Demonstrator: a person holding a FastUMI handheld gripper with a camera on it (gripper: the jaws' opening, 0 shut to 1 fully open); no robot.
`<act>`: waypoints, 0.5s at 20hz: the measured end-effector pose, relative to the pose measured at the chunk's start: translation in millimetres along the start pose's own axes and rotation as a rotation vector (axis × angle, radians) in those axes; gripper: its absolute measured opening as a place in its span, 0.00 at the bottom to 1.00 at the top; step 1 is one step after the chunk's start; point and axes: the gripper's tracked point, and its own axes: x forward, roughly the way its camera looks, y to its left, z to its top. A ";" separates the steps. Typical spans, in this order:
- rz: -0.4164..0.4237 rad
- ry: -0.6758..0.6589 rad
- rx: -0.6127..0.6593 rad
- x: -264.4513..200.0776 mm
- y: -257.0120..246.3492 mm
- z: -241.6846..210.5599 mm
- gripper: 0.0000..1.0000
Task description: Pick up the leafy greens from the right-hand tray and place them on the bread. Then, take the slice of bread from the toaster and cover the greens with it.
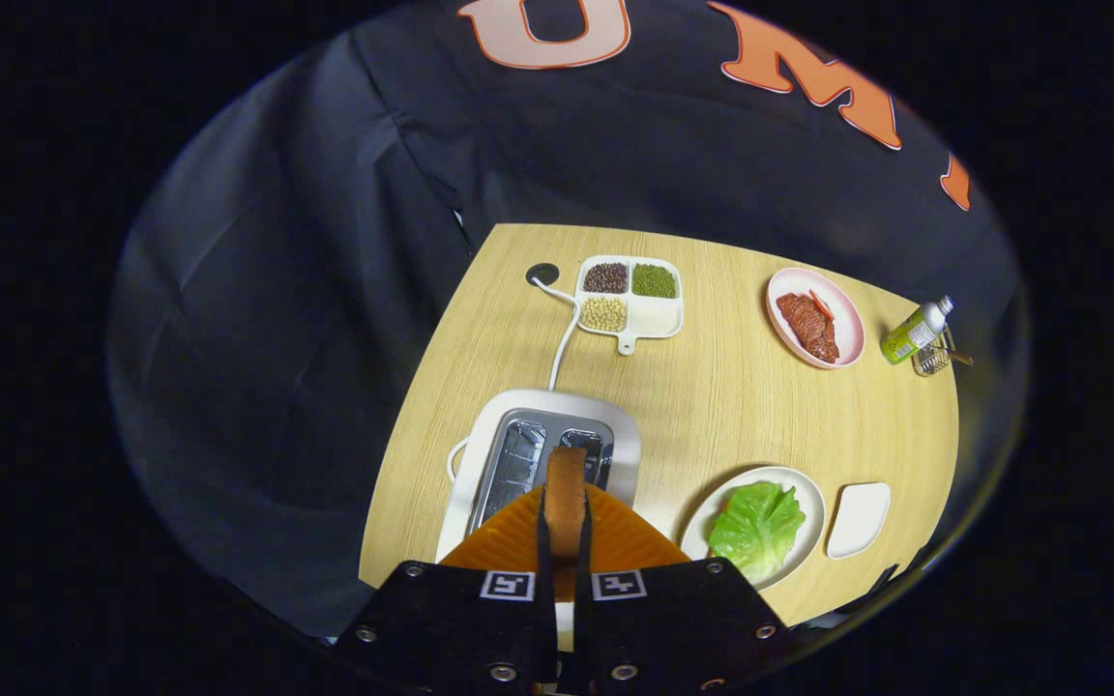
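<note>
While the claw [565,527] clamped the bread slice [565,498] above the toaster [538,454], the greens [756,527] already lay on the nearby plate [804,493]; covering them seemingly remained.

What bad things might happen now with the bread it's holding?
The gripper pinches the bread slice edge-on above the toaster; it might slip and drop back into a slot. Carrying it to the plate could nudge the greens off, or set the slice down crooked.
</note>
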 end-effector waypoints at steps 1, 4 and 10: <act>0.007 -0.020 0.009 -8.9 -2.1 4.4 0.07; 0.029 -0.079 0.018 -38.6 -13.5 20.0 0.07; 0.036 -0.129 0.053 -78.4 -63.5 18.2 0.07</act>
